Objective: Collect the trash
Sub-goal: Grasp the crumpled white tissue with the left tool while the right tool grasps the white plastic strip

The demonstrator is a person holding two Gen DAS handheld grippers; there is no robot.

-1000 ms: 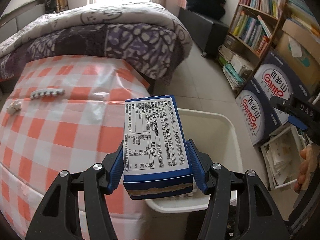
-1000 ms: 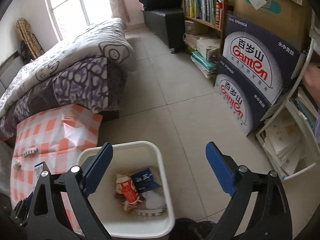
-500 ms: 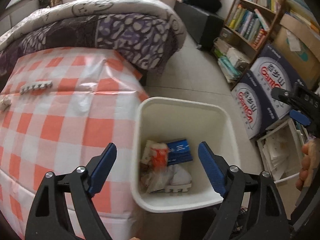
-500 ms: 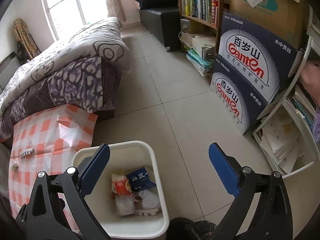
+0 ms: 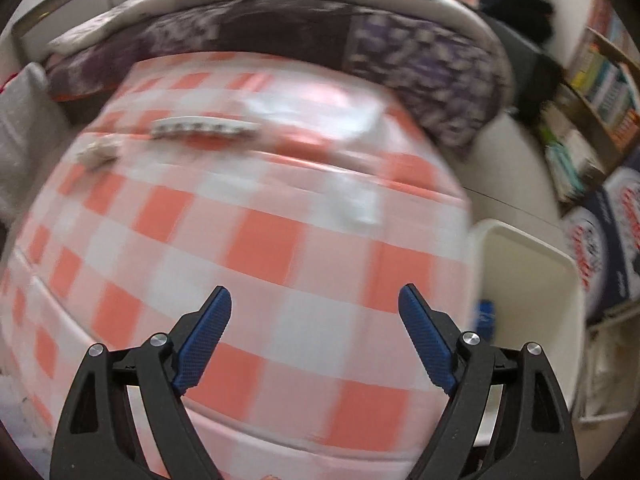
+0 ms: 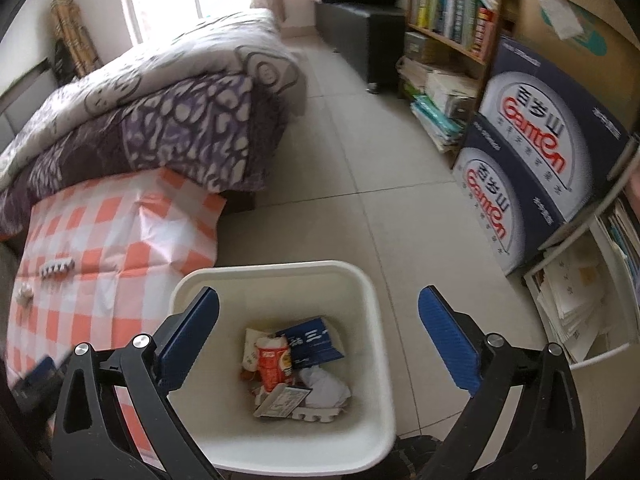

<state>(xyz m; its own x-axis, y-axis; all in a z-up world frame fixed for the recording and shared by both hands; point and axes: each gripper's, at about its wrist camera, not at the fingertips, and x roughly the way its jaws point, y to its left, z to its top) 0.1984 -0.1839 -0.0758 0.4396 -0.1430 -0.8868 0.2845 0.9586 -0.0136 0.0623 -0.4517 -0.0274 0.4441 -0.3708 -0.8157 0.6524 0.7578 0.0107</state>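
My left gripper (image 5: 315,300) is open and empty above the red-and-white checked tablecloth (image 5: 260,240). At the cloth's far side lie a white toothed strip (image 5: 202,128) and a small crumpled scrap (image 5: 98,152), well ahead of the fingers. The white bin (image 5: 532,272) stands beside the table on the right. My right gripper (image 6: 319,300) hangs open and empty over the bin (image 6: 280,276). Inside it lie a blue carton (image 6: 312,344), a red cup (image 6: 274,364), a crumpled tissue (image 6: 324,388) and a toothed white piece (image 6: 316,414). The strip (image 6: 58,268) and the scrap (image 6: 24,292) also show from this side.
A bed with a purple-and-white quilt (image 6: 180,92) stands behind the table. Stacked blue water boxes (image 6: 532,152), bookshelves (image 6: 452,12) and a low rack of papers (image 6: 576,300) line the right. Tiled floor (image 6: 380,184) lies between bed and shelves.
My left gripper opened and let the blue carton go into the bin, then swung left over the checked table. The right gripper shifted a little above the bin, still open.
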